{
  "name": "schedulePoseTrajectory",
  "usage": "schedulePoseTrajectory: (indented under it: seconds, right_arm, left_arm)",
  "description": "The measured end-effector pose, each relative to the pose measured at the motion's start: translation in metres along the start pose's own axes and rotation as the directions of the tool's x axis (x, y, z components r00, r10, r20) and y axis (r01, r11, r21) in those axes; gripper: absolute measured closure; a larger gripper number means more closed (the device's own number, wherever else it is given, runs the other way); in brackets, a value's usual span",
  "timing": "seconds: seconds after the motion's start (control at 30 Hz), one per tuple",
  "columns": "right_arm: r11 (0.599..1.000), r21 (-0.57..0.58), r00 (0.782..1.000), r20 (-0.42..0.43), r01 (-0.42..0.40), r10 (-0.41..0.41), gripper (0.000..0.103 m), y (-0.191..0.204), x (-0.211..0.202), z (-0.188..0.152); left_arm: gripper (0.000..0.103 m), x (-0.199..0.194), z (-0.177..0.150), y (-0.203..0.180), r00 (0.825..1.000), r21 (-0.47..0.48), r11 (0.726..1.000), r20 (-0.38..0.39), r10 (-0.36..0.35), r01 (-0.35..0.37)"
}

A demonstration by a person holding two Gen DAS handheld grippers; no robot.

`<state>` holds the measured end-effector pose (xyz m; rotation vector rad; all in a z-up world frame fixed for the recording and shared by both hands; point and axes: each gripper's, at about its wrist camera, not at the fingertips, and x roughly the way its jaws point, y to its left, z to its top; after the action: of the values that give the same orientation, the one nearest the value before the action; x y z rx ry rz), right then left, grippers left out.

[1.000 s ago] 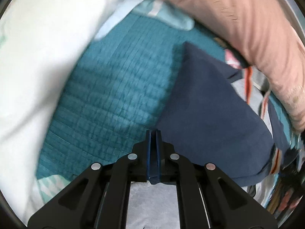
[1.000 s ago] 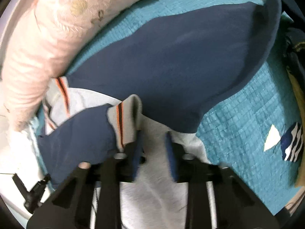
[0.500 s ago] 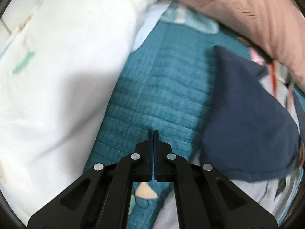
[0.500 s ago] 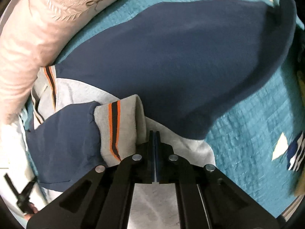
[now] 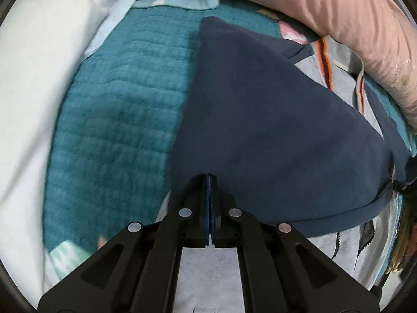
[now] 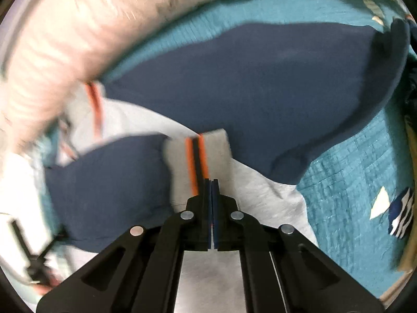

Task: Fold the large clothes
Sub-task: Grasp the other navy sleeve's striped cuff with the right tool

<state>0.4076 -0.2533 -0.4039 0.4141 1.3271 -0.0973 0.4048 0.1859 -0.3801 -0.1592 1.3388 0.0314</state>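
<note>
Left gripper (image 5: 209,180): I see jaws pressed together at the navy edge of the jacket (image 5: 273,130), which lies on the teal quilt (image 5: 117,109); whether cloth is pinched, I cannot tell. Right gripper (image 6: 211,182): jaws together against the striped grey cuff (image 6: 198,161), grip unclear. I judge a sleeve fold in hand; next, carry the cuff across the body. Right view blurred; far hem cut off.

The jacket (image 5: 273,130) is lying on the quilt (image 5: 117,120). A rolled duvet (image 5: 338,18) is sitting behind it, a pillow (image 5: 39,78) lying to its left.
</note>
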Motion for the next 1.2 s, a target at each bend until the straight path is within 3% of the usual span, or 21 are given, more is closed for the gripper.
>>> schedulePoseTrajectory:
  seconds: [0.1,0.2,0.27,0.37,0.5,0.73,0.77,0.8,0.87,0.93,1.0,1.07,1.2]
  right_arm:
    - [1.0,0.015,1.0,-0.005,-0.02,0.02,0.103,-0.001,0.002,0.0]
    - [0.999,-0.003,0.999,0.022,0.033,-0.032,0.103,-0.01,-0.016,-0.003]
    - [1.0,0.012,0.999,-0.039,0.029,-0.029,0.103,-0.019,0.005,-0.002]
    - [0.999,0.019,0.999,-0.044,0.031,-0.03,0.103,-0.022,0.019,0.001]
    - [0.999,0.011,0.997,-0.055,0.048,-0.047,0.103,-0.018,0.004,0.006]
    - [0.999,-0.038,1.0,-0.011,-0.026,0.025,0.102,0.003,-0.039,-0.009]
    - [0.997,-0.058,0.999,-0.005,-0.051,0.051,0.101,0.008,-0.048,-0.013]
    - [0.996,-0.071,0.998,0.0,-0.061,0.061,0.099,0.011,-0.055,-0.015]
    - [0.992,-0.107,0.998,0.02,-0.064,0.067,0.098,0.02,-0.074,-0.023]
    - [0.989,-0.123,0.996,0.022,-0.08,0.083,0.087,0.022,-0.09,-0.028]
    - [0.988,-0.122,0.995,0.037,-0.089,0.095,0.041,0.015,-0.111,-0.036]
    - [0.991,-0.106,0.991,0.099,-0.084,0.094,0.028,0.003,-0.143,-0.045]
    - [0.988,-0.1,0.985,0.115,-0.115,0.126,0.026,-0.013,-0.175,-0.055]
  left_arm:
    - [0.103,-0.008,-0.004,0.005,1.0,0.028,0.999,0.0,0.031,-0.031]
    - [0.103,-0.009,-0.008,0.006,0.999,0.03,0.998,0.004,0.049,-0.05]
    - [0.102,0.004,-0.009,0.01,0.999,0.009,0.999,-0.011,0.04,-0.04]
    - [0.101,0.009,-0.005,0.015,1.0,-0.044,0.999,-0.017,0.001,-0.002]
    - [0.102,-0.003,-0.005,0.018,1.0,-0.043,0.999,-0.007,0.006,-0.006]
    - [0.099,-0.039,-0.019,0.005,1.0,-0.044,0.999,0.001,0.017,-0.017]
    - [0.09,-0.048,-0.021,0.002,1.0,-0.041,0.999,0.01,0.022,-0.021]
    - [0.073,-0.053,-0.024,0.002,1.0,-0.04,0.999,0.016,0.024,-0.023]
    - [0.055,-0.075,-0.032,-0.003,0.998,-0.035,0.999,0.055,0.026,-0.024]
    - [0.055,-0.092,-0.04,-0.012,0.996,-0.027,1.0,0.088,0.016,-0.014]
    - [0.055,-0.109,-0.049,-0.021,0.995,-0.022,1.0,0.103,0.001,0.001]
    - [0.053,-0.123,-0.053,-0.032,0.992,-0.01,1.0,0.122,0.001,0.0]
    - [0.051,-0.15,-0.067,-0.069,0.988,0.03,1.0,0.156,0.003,-0.007]
